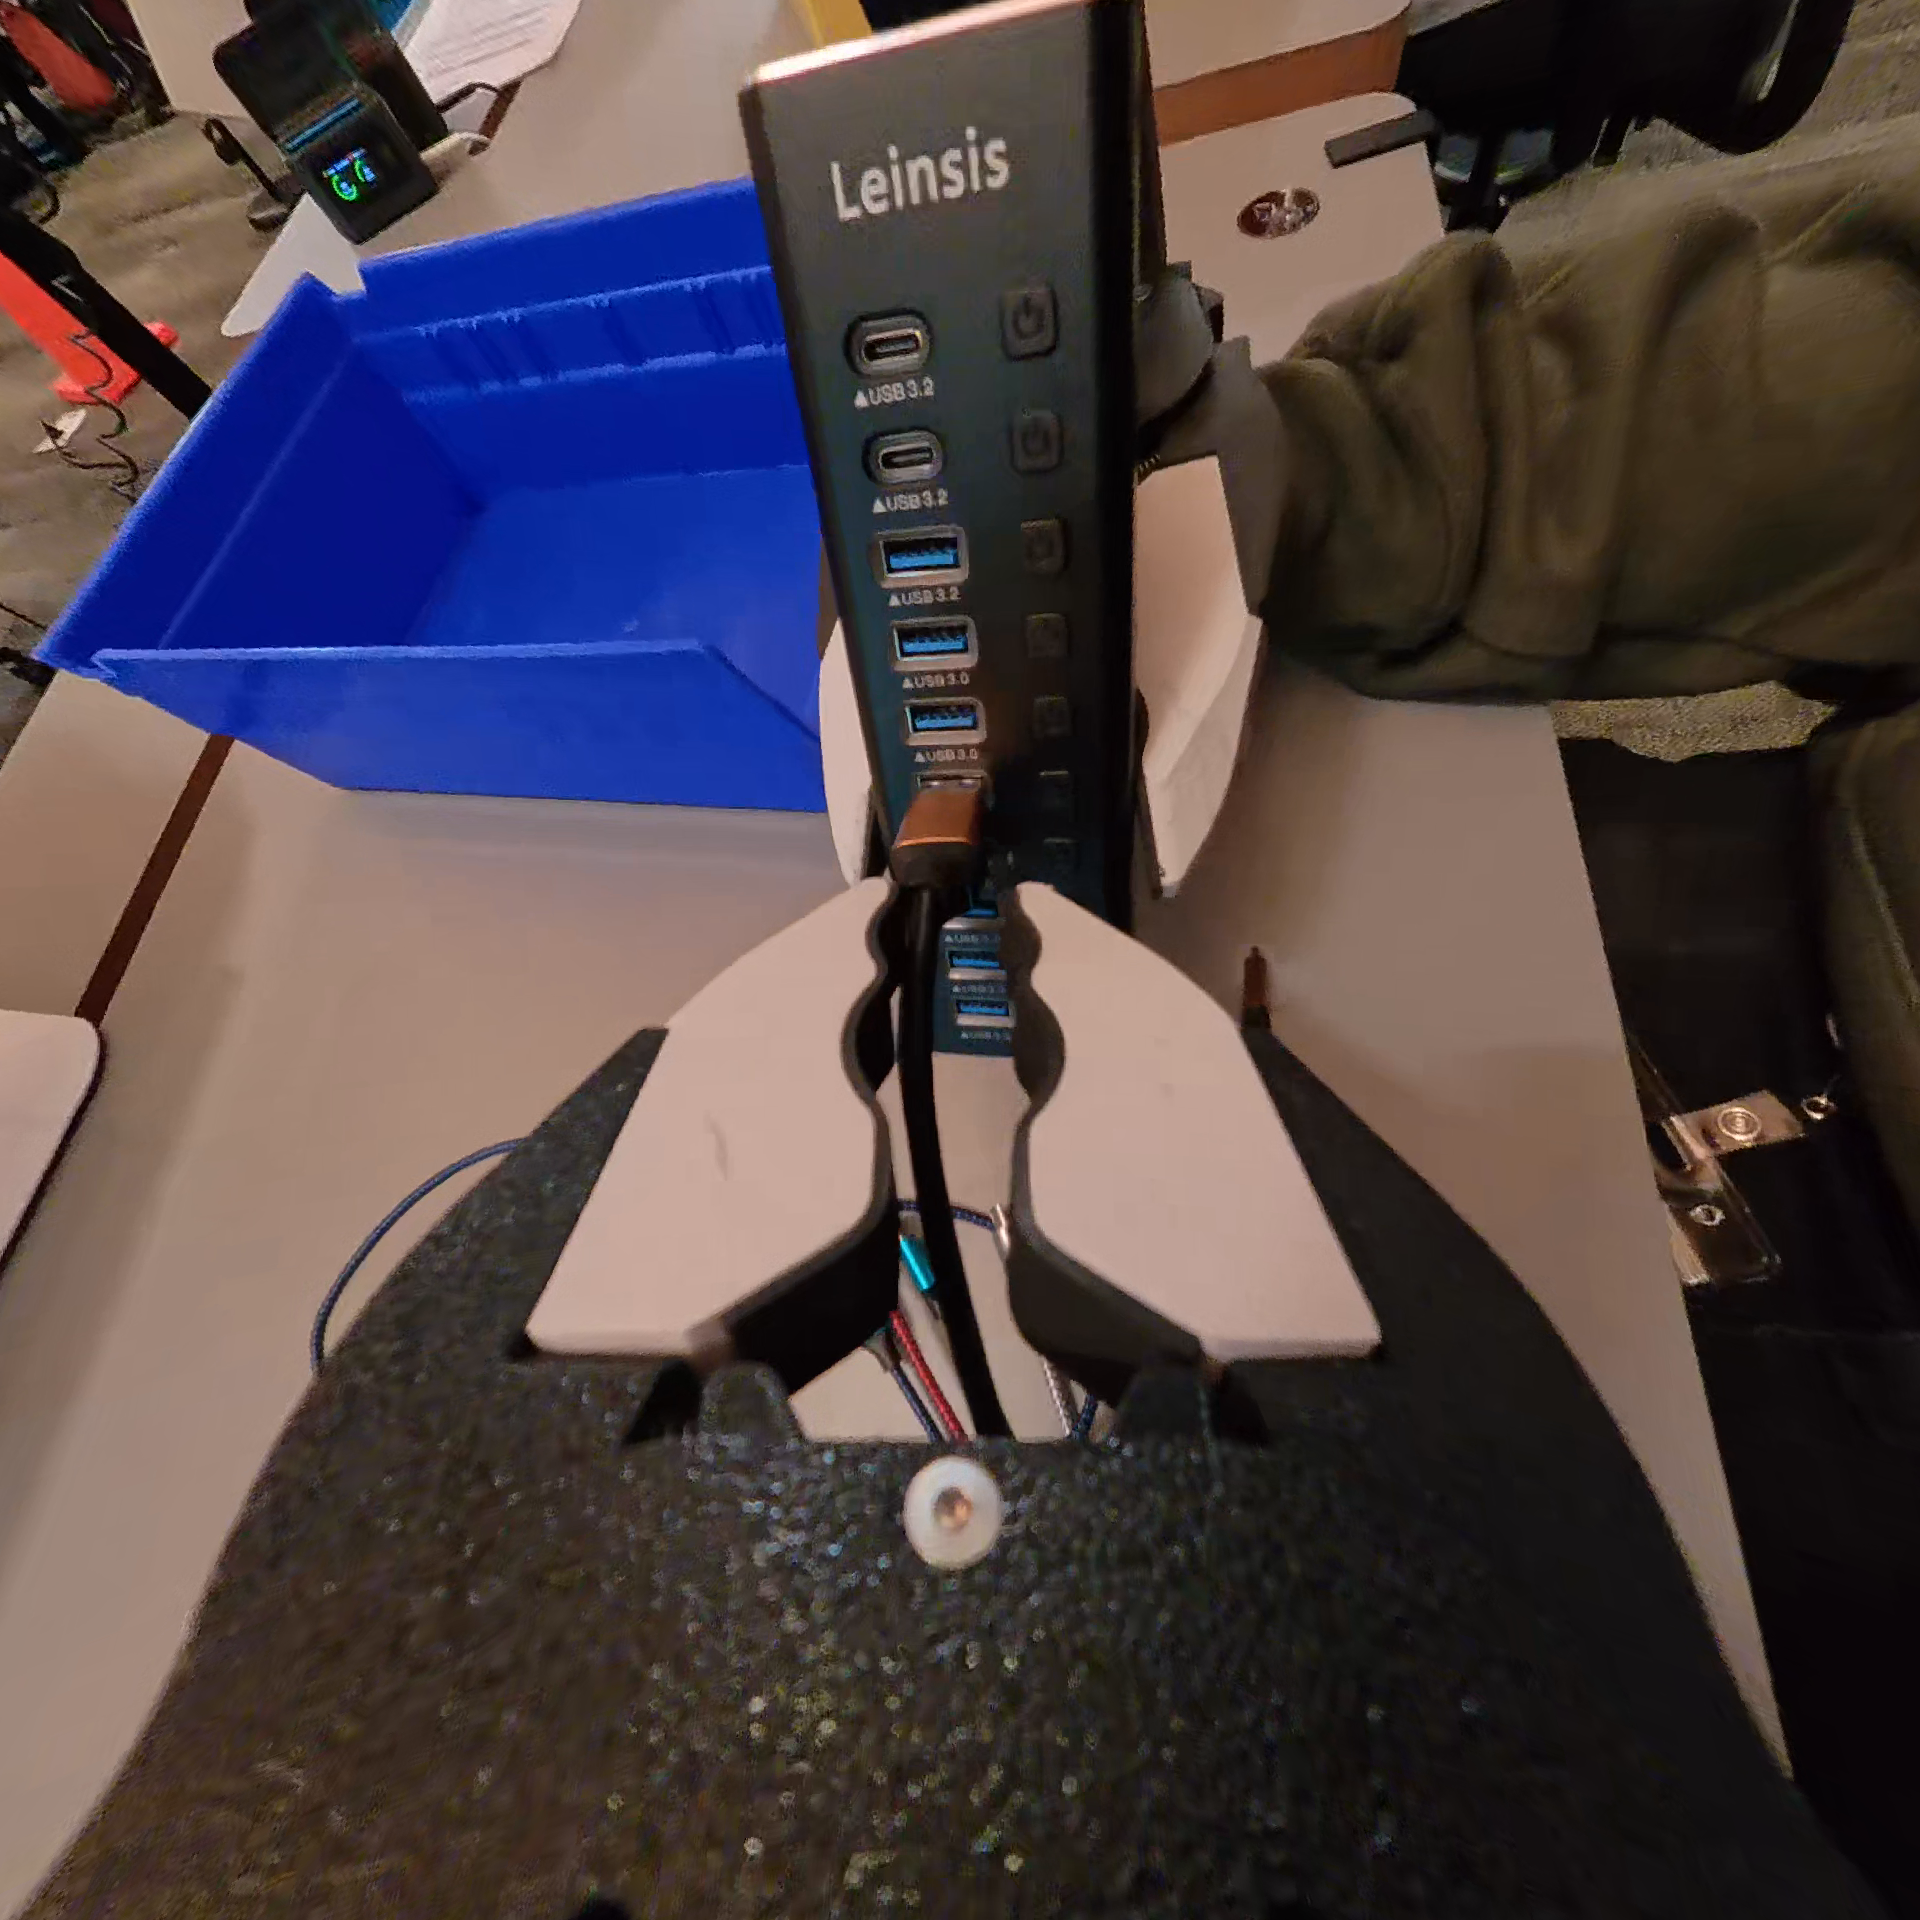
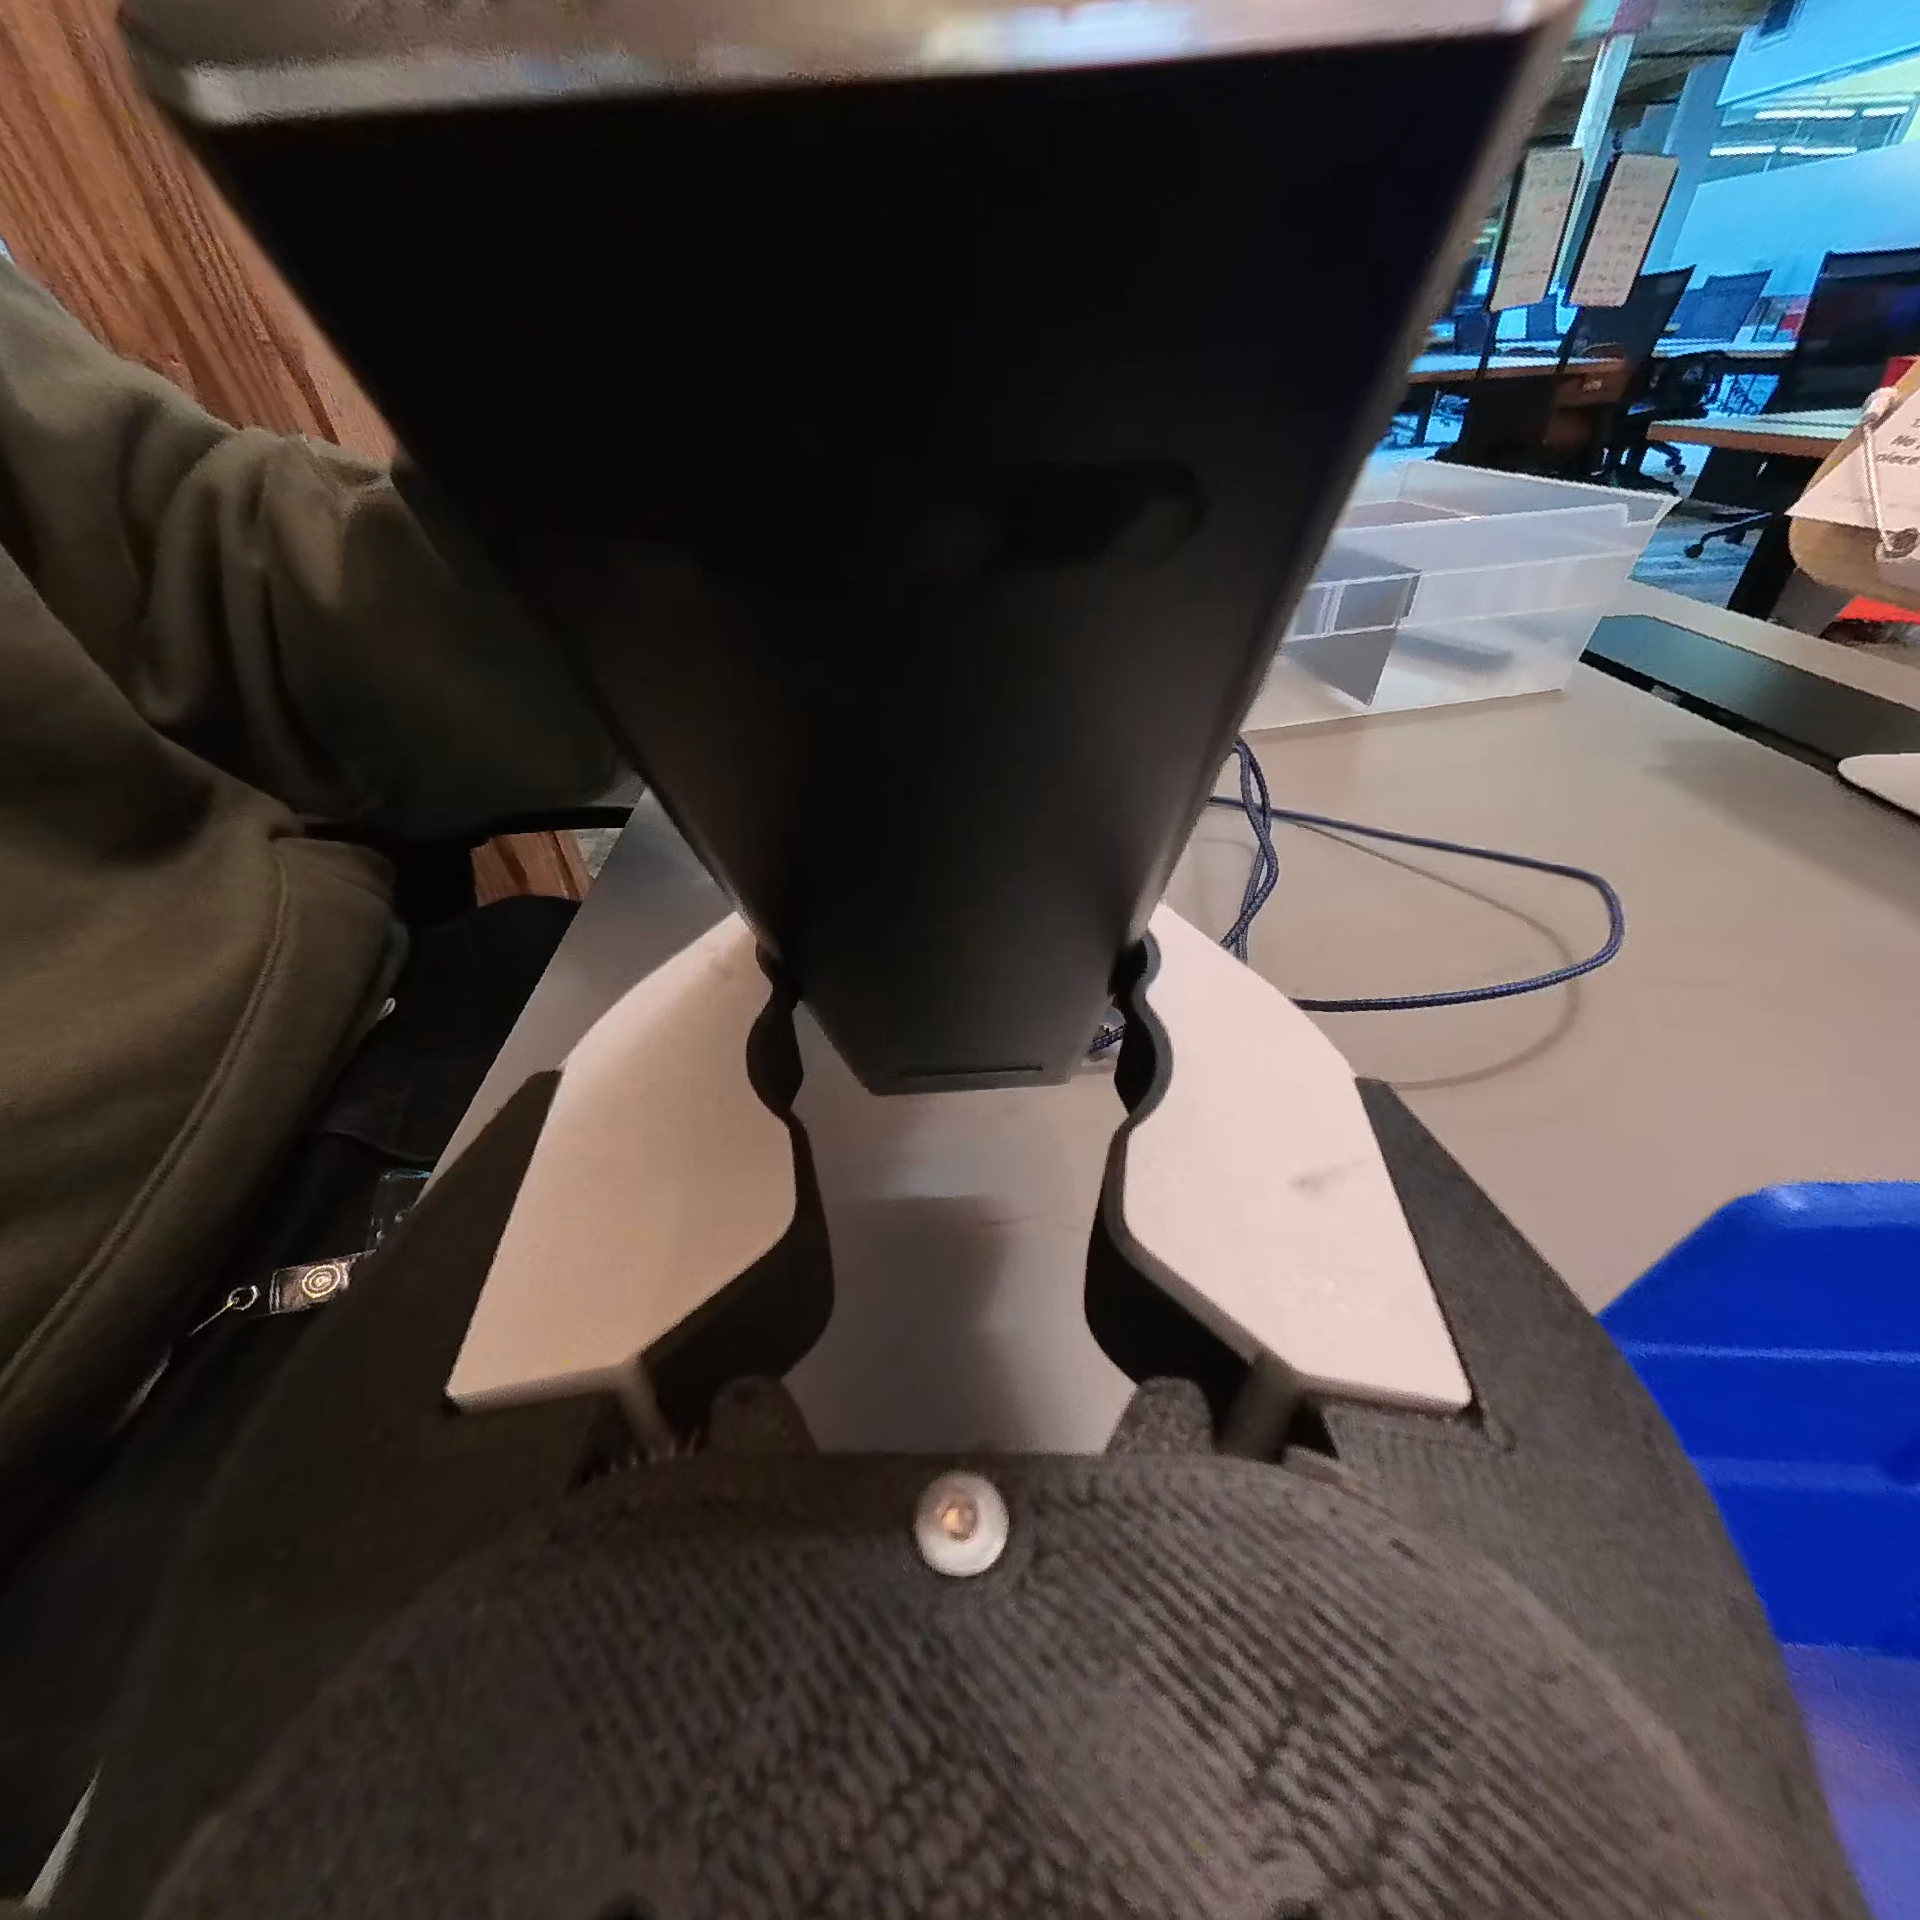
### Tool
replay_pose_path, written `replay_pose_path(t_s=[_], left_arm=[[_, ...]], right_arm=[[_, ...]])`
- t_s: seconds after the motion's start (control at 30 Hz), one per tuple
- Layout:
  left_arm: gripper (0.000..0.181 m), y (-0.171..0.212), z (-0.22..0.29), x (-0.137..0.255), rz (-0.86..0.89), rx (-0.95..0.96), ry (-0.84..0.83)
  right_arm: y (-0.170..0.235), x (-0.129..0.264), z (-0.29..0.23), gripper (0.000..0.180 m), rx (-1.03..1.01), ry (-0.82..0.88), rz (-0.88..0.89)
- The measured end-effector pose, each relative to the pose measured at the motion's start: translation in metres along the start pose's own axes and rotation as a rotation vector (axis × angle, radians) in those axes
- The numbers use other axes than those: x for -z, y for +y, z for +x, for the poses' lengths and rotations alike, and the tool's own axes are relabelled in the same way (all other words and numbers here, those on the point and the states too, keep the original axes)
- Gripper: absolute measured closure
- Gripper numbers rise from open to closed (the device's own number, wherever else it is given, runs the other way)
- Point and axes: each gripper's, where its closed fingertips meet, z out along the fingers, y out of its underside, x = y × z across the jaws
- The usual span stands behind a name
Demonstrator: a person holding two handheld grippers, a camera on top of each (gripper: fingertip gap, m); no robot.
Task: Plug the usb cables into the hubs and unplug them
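Note:
A black USB hub (image 1: 966,468) stands upright over the table, ports facing the left wrist view. My right gripper (image 1: 1023,800) is shut on its lower sides, one white finger on each side. In the right wrist view the hub's dark back (image 2: 883,520) fills the frame between my right gripper's (image 2: 956,971) fingers. A black cable (image 1: 925,1091) with a copper-coloured plug (image 1: 935,831) sits in a port low on the hub. My left gripper (image 1: 951,914) is just below the plug. Its jaws stand apart with the cable running loose between them.
A blue bin (image 1: 468,582) stands left of the hub and also shows in the right wrist view (image 2: 1787,1455). Loose braided cables (image 1: 914,1340) lie under my left gripper; a blue one (image 2: 1455,935) trails over the table. A clear plastic container (image 2: 1475,592) stands farther back. An olive sleeve (image 1: 1610,447) is at right. Both grippers' tips are close together, under 4 cm apart.

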Motion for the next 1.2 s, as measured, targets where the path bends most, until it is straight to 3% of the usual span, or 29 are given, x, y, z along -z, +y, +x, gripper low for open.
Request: replay_pose_path(t_s=[0.07, 0.3, 0.4, 0.53, 0.73, 1.03, 1.2], left_arm=[[0.15, 0.006, 0.0, -0.002, -0.031, -0.006, -0.006], [0.131, 0.003, -0.012, 0.011, -0.107, -0.025, -0.094], [0.123, -0.038, -0.018, 0.024, -0.027, -0.004, -0.144], [0.109, -0.085, -0.004, 0.0, 0.01, 0.042, -0.059], [0.123, -0.084, -0.001, -0.04, -0.099, 0.056, 0.018], [0.124, -0.086, -0.017, -0.026, 0.017, 0.217, 0.108], [0.124, -0.074, -0.016, -0.032, -0.015, 0.18, 0.097]], right_arm=[[0.001, -0.001, -0.001, 0.12, 0.004, -0.001, -0.008], [-0.002, 0.001, 0.002, 0.12, -0.009, 0.011, 0.013], [0.0, 0.0, 0.003, 0.12, -0.014, 0.011, -0.002], [0.002, -0.002, 0.003, 0.12, -0.011, 0.012, -0.017], [0.0, 0.0, 0.002, 0.12, -0.004, 0.016, -0.004], [-0.009, 0.008, 0.01, 0.119, -0.039, 0.045, 0.073], [-0.02, 0.014, 0.017, 0.118, -0.119, 0.07, 0.185]])
